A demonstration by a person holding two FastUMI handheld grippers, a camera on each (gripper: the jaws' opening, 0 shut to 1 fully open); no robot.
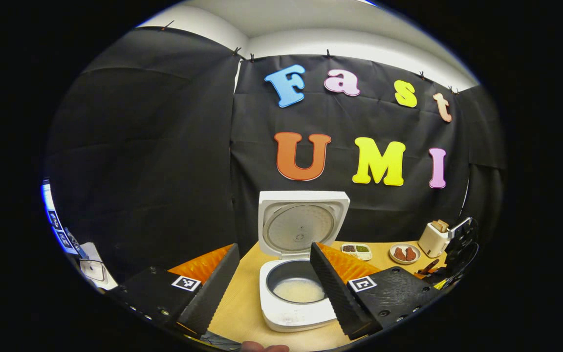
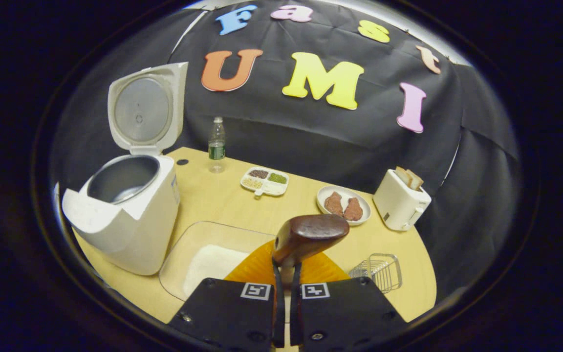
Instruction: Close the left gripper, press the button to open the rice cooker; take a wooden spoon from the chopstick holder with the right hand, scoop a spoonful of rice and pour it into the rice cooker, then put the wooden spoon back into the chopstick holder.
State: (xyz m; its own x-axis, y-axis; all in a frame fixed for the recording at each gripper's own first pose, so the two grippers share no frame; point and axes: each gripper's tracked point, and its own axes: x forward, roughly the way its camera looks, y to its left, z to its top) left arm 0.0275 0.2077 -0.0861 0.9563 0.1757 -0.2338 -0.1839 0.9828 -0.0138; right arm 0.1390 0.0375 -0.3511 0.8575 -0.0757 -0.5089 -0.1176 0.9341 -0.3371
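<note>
Right now the right gripper point(image 2: 286, 274) is clamped on the wooden spoon point(image 2: 308, 237), above the glass rice tray point(image 2: 203, 244). The left gripper point(image 1: 274, 281) gapes wide, holding nothing, before the open rice cooker point(image 1: 293, 274).

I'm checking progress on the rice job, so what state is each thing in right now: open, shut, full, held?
rice cooker: lid up, open, rice in the pot.
wooden spoon: held, bowl up.
right gripper: shut on the spoon's handle.
left gripper: open, holds nothing.
glass dish: rice inside.
toaster: bread in the slots.
water bottle: upright, capped.
wire holder: looks empty.
</note>
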